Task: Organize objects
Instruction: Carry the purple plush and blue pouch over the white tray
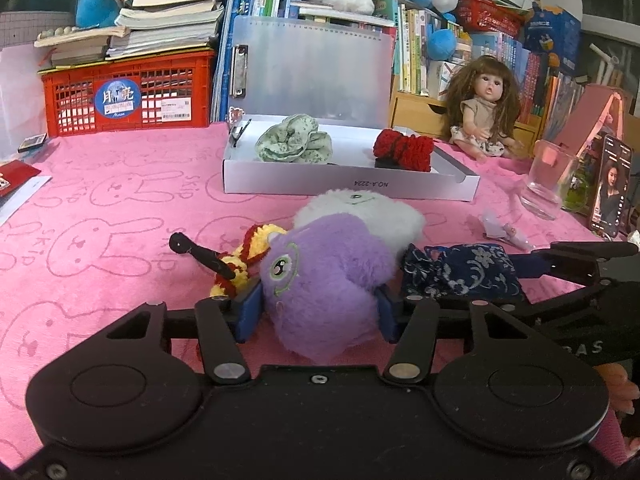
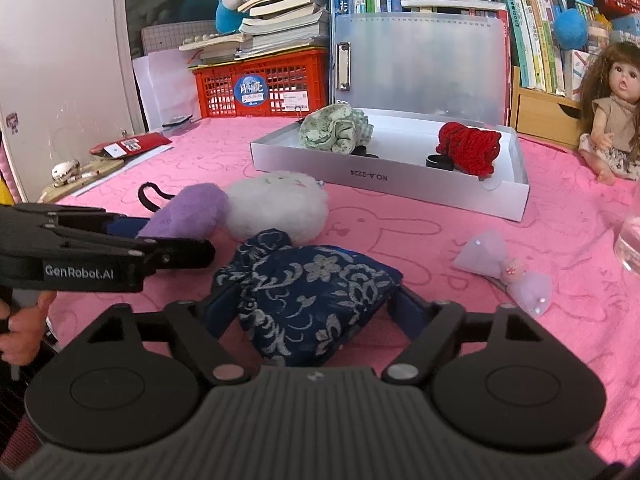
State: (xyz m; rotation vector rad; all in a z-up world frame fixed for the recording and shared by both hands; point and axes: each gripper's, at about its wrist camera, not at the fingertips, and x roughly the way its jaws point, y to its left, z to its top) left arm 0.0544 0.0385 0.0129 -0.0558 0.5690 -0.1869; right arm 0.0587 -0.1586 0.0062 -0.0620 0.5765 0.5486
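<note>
behind the plush [image 1: 320, 276], open box [image 1: 348, 182]

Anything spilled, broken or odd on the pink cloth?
Nothing spilled or damaged. The loose items are just unsorted: purple plush, white plush, blue pouch, lilac bow and yellow-red clip lie outside the white box. The glass stands upright.

box [image 1: 348, 184] ahead (open lid), cloth [image 1: 120, 208] clear left
</note>
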